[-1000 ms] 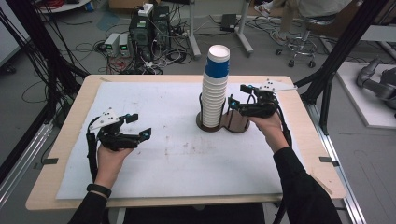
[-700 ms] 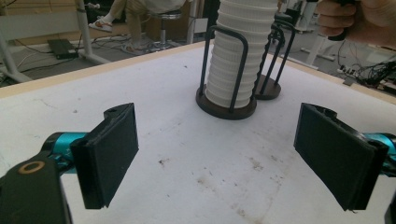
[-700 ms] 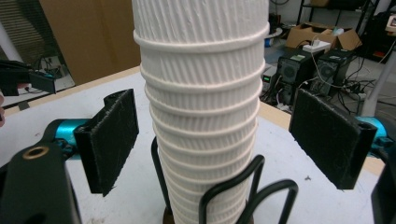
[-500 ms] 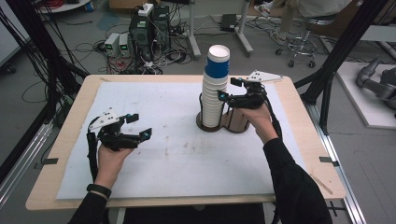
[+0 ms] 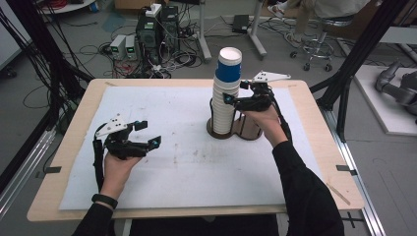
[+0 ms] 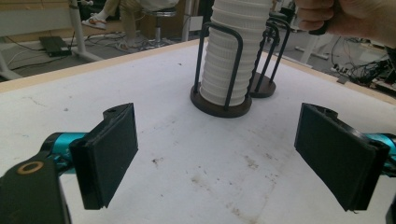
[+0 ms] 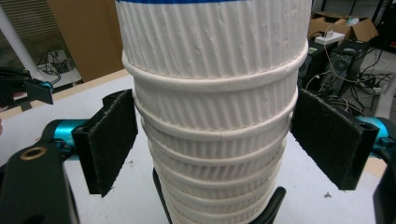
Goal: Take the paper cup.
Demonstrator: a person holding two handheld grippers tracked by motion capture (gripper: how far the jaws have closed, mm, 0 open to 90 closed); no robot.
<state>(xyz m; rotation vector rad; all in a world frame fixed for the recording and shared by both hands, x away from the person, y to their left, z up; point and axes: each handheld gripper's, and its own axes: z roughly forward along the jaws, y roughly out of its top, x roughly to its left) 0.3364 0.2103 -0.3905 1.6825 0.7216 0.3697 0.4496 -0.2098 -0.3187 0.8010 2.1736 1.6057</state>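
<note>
Around the cup stack (image 7: 212,116): right gripper (image 7: 215,135) wide, pads just beside ribs | left gripper (image 6: 224,154) wide, empty

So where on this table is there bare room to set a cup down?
The white mat is bare between the left gripper and the cup stack, along the near edge, and across the far left. It is crowded at the far right, where the right gripper straddles the stack in its wire holder.
</note>
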